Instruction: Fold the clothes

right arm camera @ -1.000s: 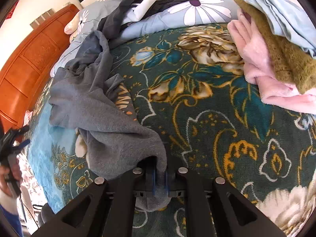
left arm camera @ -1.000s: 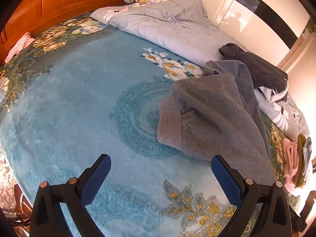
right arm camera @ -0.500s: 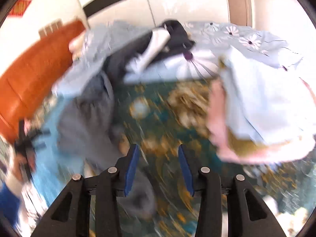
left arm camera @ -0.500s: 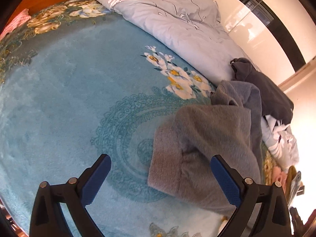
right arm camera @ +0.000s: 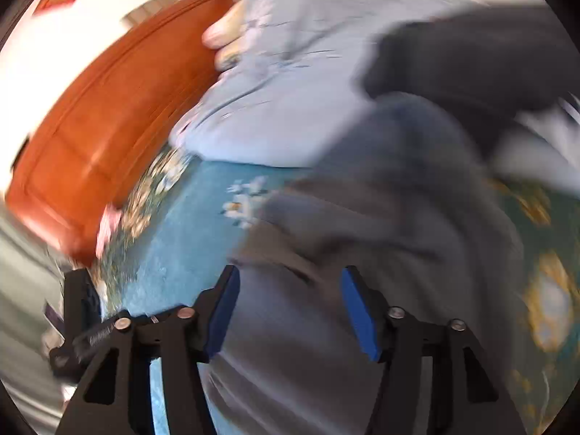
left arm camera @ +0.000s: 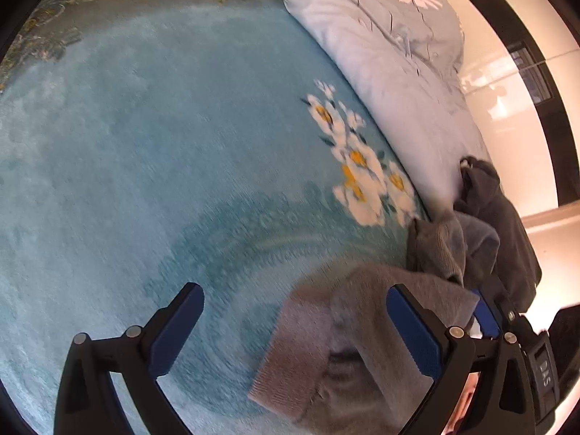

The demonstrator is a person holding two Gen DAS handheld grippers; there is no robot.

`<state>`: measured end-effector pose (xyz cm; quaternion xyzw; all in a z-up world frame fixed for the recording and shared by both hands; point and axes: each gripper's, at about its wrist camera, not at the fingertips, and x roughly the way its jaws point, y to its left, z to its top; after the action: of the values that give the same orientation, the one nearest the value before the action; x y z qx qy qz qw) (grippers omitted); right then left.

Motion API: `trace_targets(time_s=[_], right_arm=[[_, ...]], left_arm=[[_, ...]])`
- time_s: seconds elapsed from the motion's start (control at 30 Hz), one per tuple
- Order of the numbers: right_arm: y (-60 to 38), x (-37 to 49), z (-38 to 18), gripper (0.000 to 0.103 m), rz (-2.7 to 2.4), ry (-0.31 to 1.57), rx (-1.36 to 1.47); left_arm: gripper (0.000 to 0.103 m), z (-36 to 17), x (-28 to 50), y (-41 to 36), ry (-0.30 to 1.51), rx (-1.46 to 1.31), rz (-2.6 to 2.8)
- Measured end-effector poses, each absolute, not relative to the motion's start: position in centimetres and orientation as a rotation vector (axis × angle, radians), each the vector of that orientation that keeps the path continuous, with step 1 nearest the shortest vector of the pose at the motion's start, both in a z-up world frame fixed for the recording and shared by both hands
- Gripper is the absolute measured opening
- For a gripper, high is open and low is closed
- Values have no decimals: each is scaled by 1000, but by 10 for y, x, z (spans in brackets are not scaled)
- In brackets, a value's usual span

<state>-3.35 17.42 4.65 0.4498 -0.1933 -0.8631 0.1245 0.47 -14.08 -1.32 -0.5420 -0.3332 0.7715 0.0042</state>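
Note:
A grey sweatshirt (left arm camera: 348, 330) lies rumpled on the blue floral blanket (left arm camera: 152, 152); its ribbed hem points toward me. My left gripper (left arm camera: 295, 330) is open and empty, just above the hem, its right finger over the cloth. The right gripper's blue pads show behind it at the right edge (left arm camera: 487, 315). In the blurred right wrist view the sweatshirt (right arm camera: 380, 217) spreads ahead of my right gripper (right arm camera: 290, 311), which is open and empty above it. The left gripper's body shows at lower left (right arm camera: 78, 319).
A light-blue floral quilt (left arm camera: 391, 58) lies at the back. A dark grey garment (left arm camera: 504, 228) sits beside the sweatshirt on the right. An orange wooden headboard (right arm camera: 105, 119) stands at the far left. A white wall is behind the bed.
My right gripper let go of the sweatshirt's edge, opened and swung left toward the garment's middle. My left gripper moved forward and down toward the hem.

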Motion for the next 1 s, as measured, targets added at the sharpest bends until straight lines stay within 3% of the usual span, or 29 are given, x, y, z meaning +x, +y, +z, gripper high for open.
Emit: trace_targets(time_s=[0.17, 0.23, 0.3, 0.37, 0.6, 0.87, 1.0], right_arm=[[112, -68, 37, 62, -2541, -190, 1381], [101, -74, 32, 54, -2547, -98, 1418], [100, -77, 27, 19, -2569, -39, 1478], [109, -73, 27, 5, -2561, -78, 1483], [185, -15, 88, 5, -2657, -373, 1241], [309, 140, 163, 5, -2942, -459, 1001], [361, 217, 176, 5, -3159, -490, 979]], left_arm=[[102, -17, 7, -161, -1051, -1709, 2454], [102, -21, 8, -165, -1061, -1712, 2447], [102, -23, 8, -166, -1079, -1723, 2425], [102, -25, 10, -164, -1107, -1733, 2387], [102, -23, 6, -153, -1269, -1734, 2240], [102, -28, -10, -126, -1440, -1787, 2058], [102, -28, -22, -115, -1430, -1842, 2059]])
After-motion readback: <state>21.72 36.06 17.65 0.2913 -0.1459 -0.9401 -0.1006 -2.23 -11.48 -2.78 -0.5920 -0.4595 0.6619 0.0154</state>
